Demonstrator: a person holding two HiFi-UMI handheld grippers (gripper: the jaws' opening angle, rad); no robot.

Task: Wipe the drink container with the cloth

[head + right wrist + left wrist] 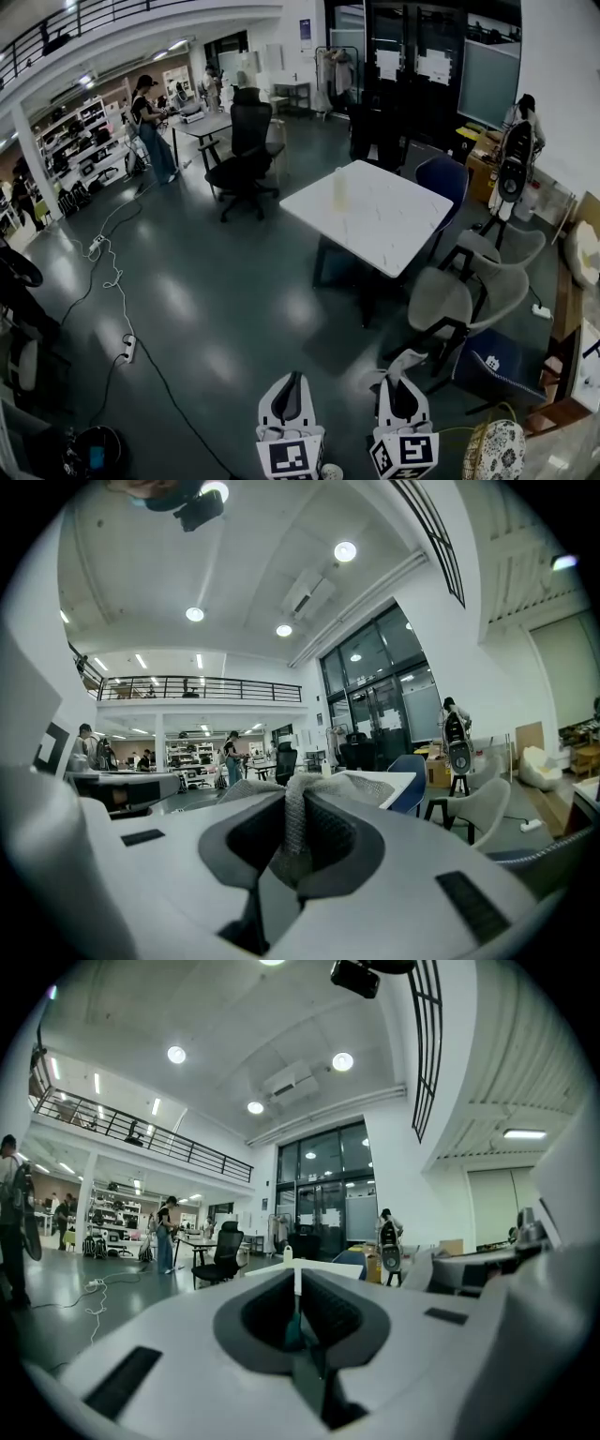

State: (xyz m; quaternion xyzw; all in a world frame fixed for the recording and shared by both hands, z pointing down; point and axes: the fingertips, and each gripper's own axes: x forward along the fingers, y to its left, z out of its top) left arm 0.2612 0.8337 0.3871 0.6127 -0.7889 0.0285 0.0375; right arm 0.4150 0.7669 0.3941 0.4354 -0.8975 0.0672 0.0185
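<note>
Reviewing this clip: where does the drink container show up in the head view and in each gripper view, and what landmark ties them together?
Head view: the drink container stands near the upper-left edge of the white table, upper middle.
Left gripper view: small, at centre, on the table.
Right gripper view: small, just right of centre, at the table's left end.
Shared landmark: the white table.

A white desk (pixel 394 220), a pale translucent drink container (pixel 340 190) and a glossy dark grey floor (pixel 216 309). The left tool (pixel 292 382) and right tool (pixel 401 380) are white, with black-and-white square markers. The cloth (pixel 292 827) is grey with a woven texture. One chair (pixel 441 178) is blue, an office chair (pixel 246 141) black.
</note>
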